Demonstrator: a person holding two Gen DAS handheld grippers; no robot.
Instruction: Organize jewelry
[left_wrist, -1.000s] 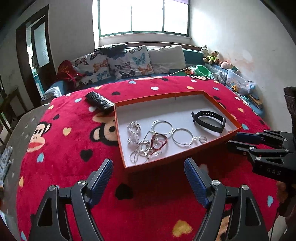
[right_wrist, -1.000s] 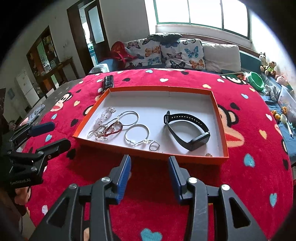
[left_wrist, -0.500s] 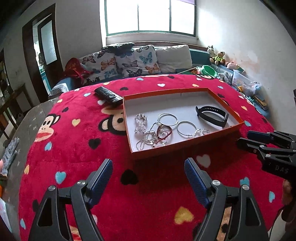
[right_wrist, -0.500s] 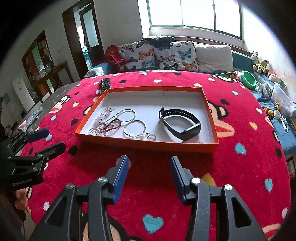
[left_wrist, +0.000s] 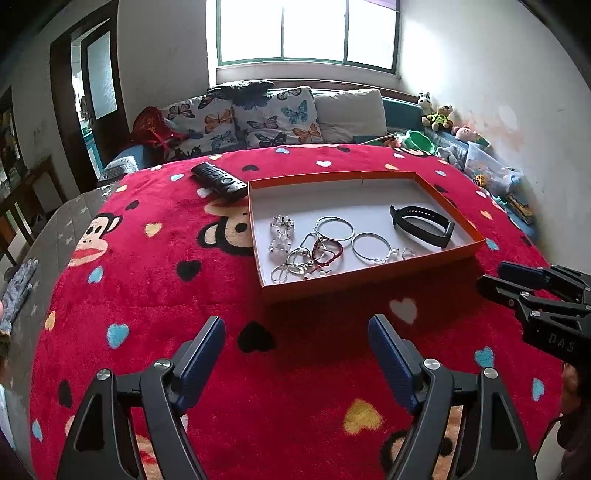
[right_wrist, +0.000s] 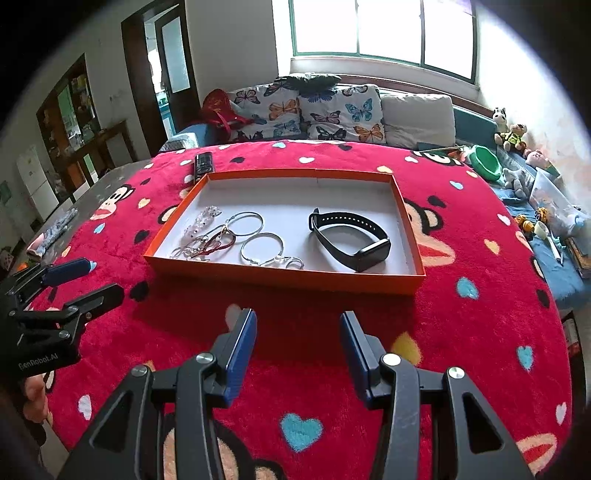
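Note:
An orange-rimmed tray (left_wrist: 369, 274) (right_wrist: 284, 277) with a white floor lies on the red blanket. In it are a black wristband (left_wrist: 423, 225) (right_wrist: 351, 236), two silver bangles (left_wrist: 334, 229) (left_wrist: 371, 247) (right_wrist: 262, 245), a small ring (left_wrist: 408, 253) (right_wrist: 295, 263), a crystal bead bracelet (left_wrist: 281, 234) (right_wrist: 205, 218) and a tangle of silver and red bracelets (left_wrist: 310, 258) (right_wrist: 210, 245). My left gripper (left_wrist: 295, 354) is open and empty, well short of the tray. My right gripper (right_wrist: 297, 347) is open and empty, also short of the tray.
A black remote control (left_wrist: 218, 179) (right_wrist: 204, 164) lies just behind the tray's far left corner. A sofa with butterfly cushions (left_wrist: 273, 118) stands behind the bed. Toys and a plastic box (right_wrist: 546, 199) sit at the right. A grey glove (left_wrist: 18, 291) lies at the left edge.
Both grippers have drawn back and up from the tray, which now looks smaller and farther away. The jewelry in the tray has not moved.

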